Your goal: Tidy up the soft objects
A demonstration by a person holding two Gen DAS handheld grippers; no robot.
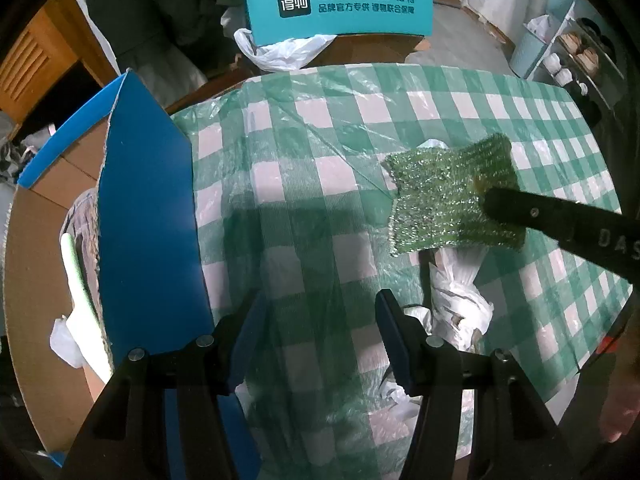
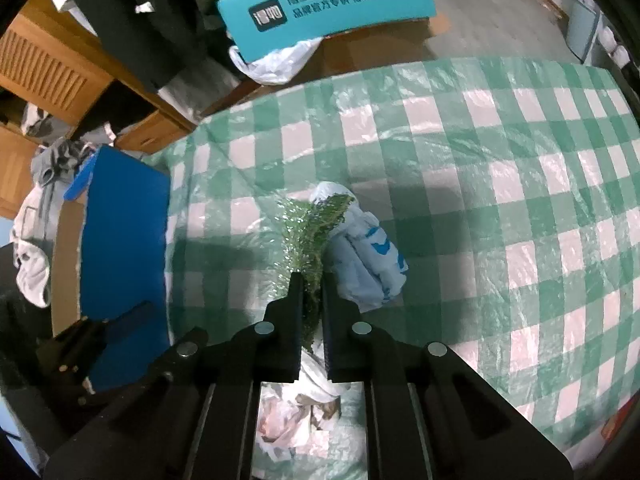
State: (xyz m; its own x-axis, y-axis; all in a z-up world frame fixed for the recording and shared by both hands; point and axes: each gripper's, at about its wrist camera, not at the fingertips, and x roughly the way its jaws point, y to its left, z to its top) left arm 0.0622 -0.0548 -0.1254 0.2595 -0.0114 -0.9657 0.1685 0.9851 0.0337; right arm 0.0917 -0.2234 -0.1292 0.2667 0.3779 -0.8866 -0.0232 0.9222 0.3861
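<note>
My right gripper (image 2: 311,280) is shut on a glittery green scouring pad (image 2: 310,236) and holds it edge-on above the checked table. In the left wrist view the same pad (image 1: 444,196) hangs flat in the air, pinched by the right gripper's fingers (image 1: 516,208) coming in from the right. My left gripper (image 1: 320,320) is open and empty, low over the green-and-white cloth (image 1: 304,208). A crumpled white-and-blue plastic bag (image 2: 364,256) lies on the table just right of the pad. A white crumpled bag (image 1: 456,300) lies below the pad.
A cardboard box with blue flaps (image 1: 140,220) stands at the table's left edge, holding some soft items (image 1: 80,280). It also shows in the right wrist view (image 2: 120,260). A teal box (image 1: 340,4) and a white bag (image 1: 280,52) sit beyond the far edge.
</note>
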